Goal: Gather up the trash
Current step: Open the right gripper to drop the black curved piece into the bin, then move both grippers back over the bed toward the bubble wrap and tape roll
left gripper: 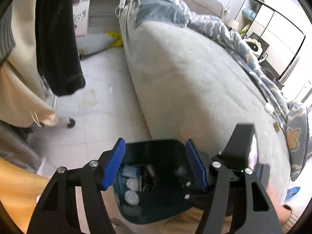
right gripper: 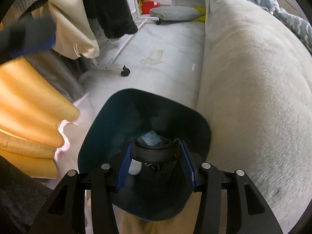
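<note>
Dark teal plastic makes up the bin, which stands on the pale tiled floor just beside the grey bed. In the right wrist view the bed lies at 3 o'clock of the bin and a rolling clothes rack stands well apart at 11 o'clock.

The right claw is clamped on a black curved band, perhaps a mask or eyewear piece, held directly over the bin's mouth. Its blue pads press on both ends of the band. The piece looks light and fairly stiff, with a smooth rim that could slip, so a hold across its ends, as now, seems the safest. It probably needs only a release to drop in.

Already at the bottom of the bin lie white crumpled tissue balls, a small blue packet and a dark scrunched wrapper. These would be soft, light and easily crushed. They need no care.

The left claw hangs above the bin's far rim with its fingers apart and nothing between them. The pads touch nothing. Through the gap the bin's contents show at 6 o'clock.

A faint yellowish patch on the floor at 12 o'clock of the bin may be flat paper or a stain. I cannot tell which.
</note>
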A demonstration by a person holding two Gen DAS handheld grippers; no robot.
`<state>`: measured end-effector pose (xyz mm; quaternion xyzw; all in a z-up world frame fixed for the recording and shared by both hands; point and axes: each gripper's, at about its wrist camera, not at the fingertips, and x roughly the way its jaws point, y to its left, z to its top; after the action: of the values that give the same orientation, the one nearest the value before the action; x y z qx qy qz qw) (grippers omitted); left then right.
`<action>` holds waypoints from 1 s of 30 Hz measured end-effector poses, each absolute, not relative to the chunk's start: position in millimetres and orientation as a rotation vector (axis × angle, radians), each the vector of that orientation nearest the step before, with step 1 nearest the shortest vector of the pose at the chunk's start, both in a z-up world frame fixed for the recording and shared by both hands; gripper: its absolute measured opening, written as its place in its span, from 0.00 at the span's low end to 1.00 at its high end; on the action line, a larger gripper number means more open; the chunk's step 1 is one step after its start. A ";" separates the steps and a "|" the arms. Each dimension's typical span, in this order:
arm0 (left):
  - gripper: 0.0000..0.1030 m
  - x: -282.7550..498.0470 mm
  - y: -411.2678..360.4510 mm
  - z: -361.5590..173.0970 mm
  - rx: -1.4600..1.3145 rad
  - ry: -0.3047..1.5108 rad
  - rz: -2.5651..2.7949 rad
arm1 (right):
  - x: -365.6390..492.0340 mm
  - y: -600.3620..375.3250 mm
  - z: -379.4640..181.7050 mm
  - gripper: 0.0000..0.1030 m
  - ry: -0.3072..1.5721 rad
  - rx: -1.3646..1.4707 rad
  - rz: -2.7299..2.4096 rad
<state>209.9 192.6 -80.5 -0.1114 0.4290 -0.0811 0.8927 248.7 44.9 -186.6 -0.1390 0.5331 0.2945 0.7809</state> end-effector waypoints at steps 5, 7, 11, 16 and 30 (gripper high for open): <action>0.65 206.3 188.5 -57.7 -0.223 0.789 -0.178 | 238.3 45.9 -193.6 0.50 1.173 -0.343 0.627; 0.65 204.0 184.5 -50.3 -0.205 0.754 -0.178 | 235.1 45.8 -193.4 0.58 1.175 -0.351 0.627; 0.65 201.9 172.2 -36.8 -0.176 0.684 -0.179 | 228.8 37.8 -185.3 0.71 1.169 -0.338 0.631; 0.65 199.3 159.4 -23.8 -0.186 0.626 -0.190 | 224.6 14.9 -164.0 0.76 1.123 -0.306 0.615; 0.79 193.8 95.2 11.1 -0.162 0.490 -0.244 | 221.8 -79.7 -95.8 0.84 0.901 -0.135 0.517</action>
<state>193.8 95.2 11.1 -0.0800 0.2415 -0.1202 0.9596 221.8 -79.7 -95.8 -0.0645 0.4301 0.2471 0.8659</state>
